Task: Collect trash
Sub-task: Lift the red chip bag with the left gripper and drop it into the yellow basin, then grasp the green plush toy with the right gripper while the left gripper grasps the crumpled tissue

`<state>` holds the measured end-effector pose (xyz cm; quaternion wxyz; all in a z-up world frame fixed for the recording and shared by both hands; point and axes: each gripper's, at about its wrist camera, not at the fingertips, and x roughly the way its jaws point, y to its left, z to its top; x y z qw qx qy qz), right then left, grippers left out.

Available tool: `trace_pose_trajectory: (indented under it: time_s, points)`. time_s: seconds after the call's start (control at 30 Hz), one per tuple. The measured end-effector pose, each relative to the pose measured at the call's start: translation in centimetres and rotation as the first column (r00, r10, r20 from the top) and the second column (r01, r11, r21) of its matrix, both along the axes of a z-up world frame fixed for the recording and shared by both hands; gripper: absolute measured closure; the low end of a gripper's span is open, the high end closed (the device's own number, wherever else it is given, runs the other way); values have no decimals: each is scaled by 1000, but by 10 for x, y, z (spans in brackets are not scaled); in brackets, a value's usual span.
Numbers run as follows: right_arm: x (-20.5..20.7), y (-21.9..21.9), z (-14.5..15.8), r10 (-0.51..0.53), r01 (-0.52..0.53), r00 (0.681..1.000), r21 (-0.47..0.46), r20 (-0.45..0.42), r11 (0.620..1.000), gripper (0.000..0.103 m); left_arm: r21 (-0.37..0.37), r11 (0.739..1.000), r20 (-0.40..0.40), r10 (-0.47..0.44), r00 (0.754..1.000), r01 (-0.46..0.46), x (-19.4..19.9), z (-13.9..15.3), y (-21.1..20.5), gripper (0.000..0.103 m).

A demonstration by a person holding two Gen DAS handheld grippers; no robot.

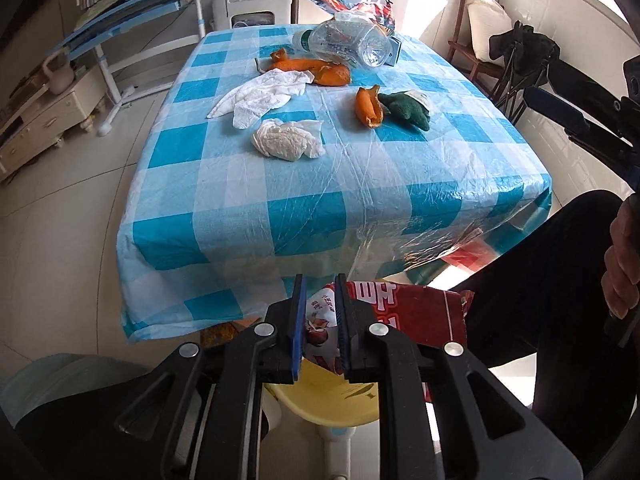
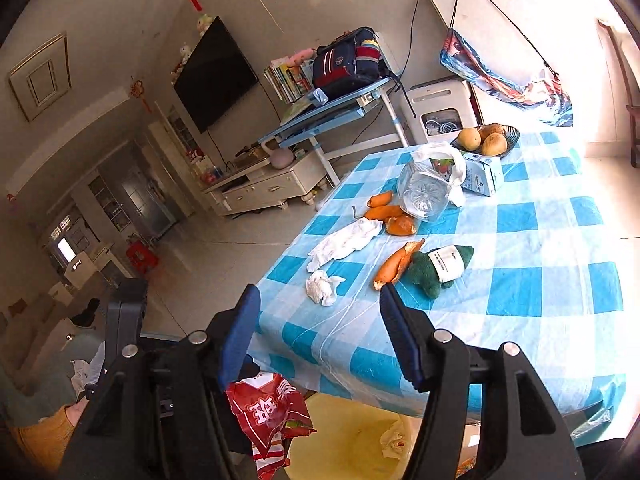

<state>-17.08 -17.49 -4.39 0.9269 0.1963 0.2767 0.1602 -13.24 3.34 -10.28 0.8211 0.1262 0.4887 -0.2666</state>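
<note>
My left gripper (image 1: 320, 300) is shut on a red snack wrapper (image 1: 404, 312) and holds it off the table's near edge, above a yellow bin (image 1: 320, 404). The wrapper (image 2: 268, 408) and bin (image 2: 352, 440) also show in the right wrist view. My right gripper (image 2: 320, 300) is open and empty, above the table's near corner. On the blue checked tablecloth (image 1: 280, 208) lie a crumpled tissue (image 1: 286, 140), a white cloth (image 1: 264, 96), orange peels (image 1: 370, 108), a green object (image 1: 406, 108) and a clear plastic bottle (image 1: 348, 42).
A carton (image 2: 482, 174), a white plastic bag (image 2: 440, 160) and a fruit bowl (image 2: 486, 140) stand at the table's far end. A blue desk (image 2: 328, 116), a TV cabinet (image 2: 264, 188) and an appliance (image 2: 438, 108) stand beyond. A person's leg (image 1: 540, 300) is at the right.
</note>
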Motion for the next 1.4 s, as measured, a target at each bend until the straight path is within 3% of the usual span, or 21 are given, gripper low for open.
trace_pose_trajectory:
  time_s: [0.07, 0.13, 0.2, 0.4, 0.53, 0.7, 0.8, 1.4]
  points:
    - [-9, -3, 1, 1, -1, 1000, -12, -2, 1000, 39, 14, 1000, -8, -11, 1000, 11, 0, -2, -4, 82]
    - [-14, -4, 0, -2, 2, 1000, -13, -4, 1000, 39, 3, 1000, 7, 2, 1000, -2, 2, 2, -4, 56]
    - [-16, -6, -1, -9, 9, 1000, -13, -6, 1000, 38, -34, 999, 25, 25, 999, -24, 4, 9, 1, 44]
    - [-18, -7, -1, -23, 22, 1000, -18, -10, 1000, 34, -177, 973, 34, 155, 987, -147, 19, 27, 27, 28]
    - [-18, -5, 0, -23, 23, 1000, -34, -19, 999, 34, -279, 919, 59, 306, 950, -279, 27, 40, 56, 16]
    - [-17, -1, 1, -20, 18, 999, -63, -29, 998, 33, -371, 832, 24, 453, 891, -413, 37, 44, 89, 12]
    - [-16, 1, 0, -18, 16, 999, -79, -33, 997, 33, -382, 813, 14, 480, 877, -439, 40, 43, 95, 11]
    - [-15, 3, 1, -26, 21, 999, -101, -42, 995, 30, -325, 853, 105, 461, 881, -408, 34, 45, 76, 10]
